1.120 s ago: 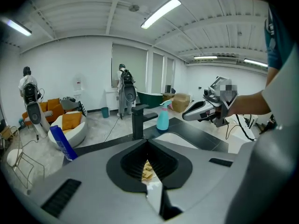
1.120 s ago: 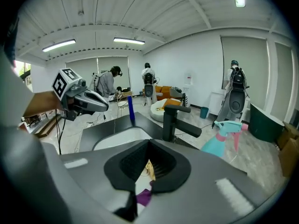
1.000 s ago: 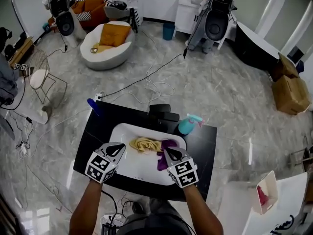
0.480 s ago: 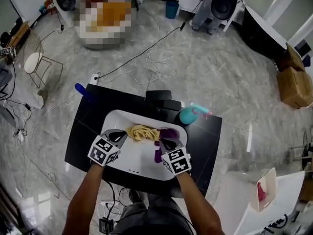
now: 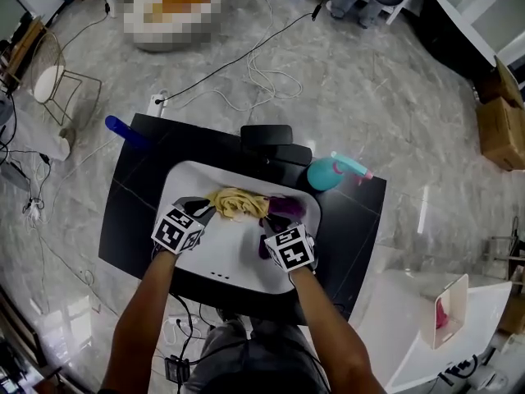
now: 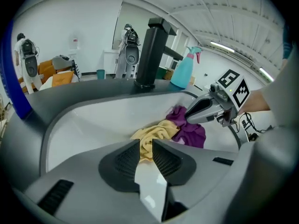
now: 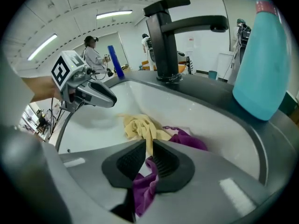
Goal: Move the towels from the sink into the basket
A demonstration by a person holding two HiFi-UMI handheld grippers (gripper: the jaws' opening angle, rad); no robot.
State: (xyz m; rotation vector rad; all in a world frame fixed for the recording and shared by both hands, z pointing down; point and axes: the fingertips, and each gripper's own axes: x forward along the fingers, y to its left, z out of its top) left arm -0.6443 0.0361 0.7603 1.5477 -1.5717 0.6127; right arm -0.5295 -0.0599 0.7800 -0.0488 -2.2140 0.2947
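Observation:
A yellow towel (image 5: pixel 235 202) and a purple towel (image 5: pixel 284 208) lie bunched together at the back of the white sink (image 5: pixel 221 257). My left gripper (image 5: pixel 205 210) is down in the basin just left of the yellow towel (image 6: pixel 154 133). Its jaws have just been opening and stand a little apart, with only bare basin between them (image 6: pixel 145 143). My right gripper (image 5: pixel 269 231) hangs low over the purple towel (image 7: pixel 187 140), jaws narrowly apart, and purple cloth shows in the gap (image 7: pixel 149 143). A white basket (image 5: pixel 449 302) stands at the lower right with something pink in it.
The sink sits in a black counter (image 5: pixel 131 212). A black faucet (image 5: pixel 267 138) rises behind the basin, with a teal spray bottle (image 5: pixel 328 173) to its right and a blue object (image 5: pixel 121 130) at the counter's far left. Cables (image 5: pixel 254 89) trail over the marble floor.
Both grippers have come down from above the rim into the basin, closer to the towels. The towels have not moved.

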